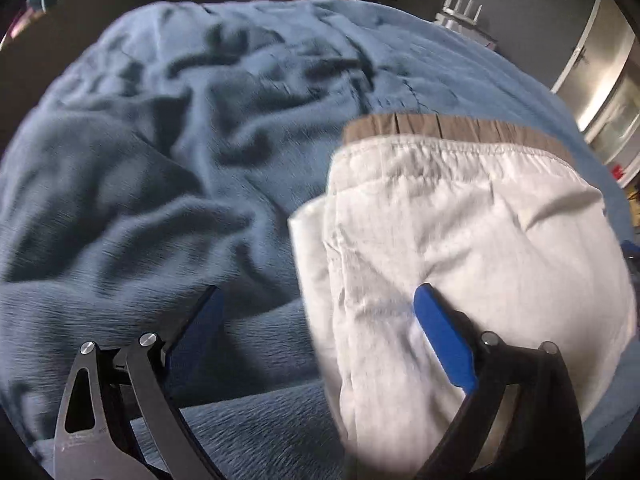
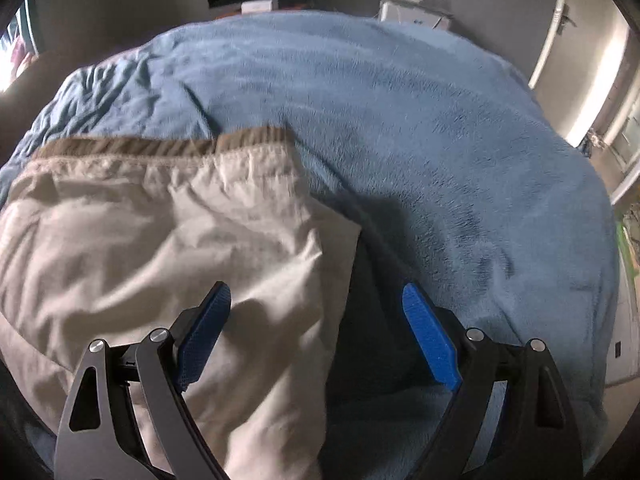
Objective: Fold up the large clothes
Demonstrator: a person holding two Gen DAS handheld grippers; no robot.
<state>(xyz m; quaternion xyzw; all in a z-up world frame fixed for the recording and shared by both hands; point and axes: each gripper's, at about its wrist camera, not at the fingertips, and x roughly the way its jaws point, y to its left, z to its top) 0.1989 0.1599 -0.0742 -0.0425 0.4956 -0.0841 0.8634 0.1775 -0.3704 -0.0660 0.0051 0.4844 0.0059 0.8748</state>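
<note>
We have a pair of pale trousers lying on a bed covered by a blue blanket, already doubled over so the brown waistband sits at the far edge. In the left view the trousers lie to the right under one blue pad; in the right view they lie to the left, with their edge running between the pads.

Both our tongs stand wide and hold nothing: the left tongs hang over the trousers' left edge, the right tongs over their right edge.

We judge the cloth to be light, thin and limp, a woven cotton that creases and slumps rather than holding a shape. It should not slip much on the fleecy blanket, which may drag at it. We would pinch both layers at the near corners, one in each tongs, and keep the blanket out of the bite.
</note>
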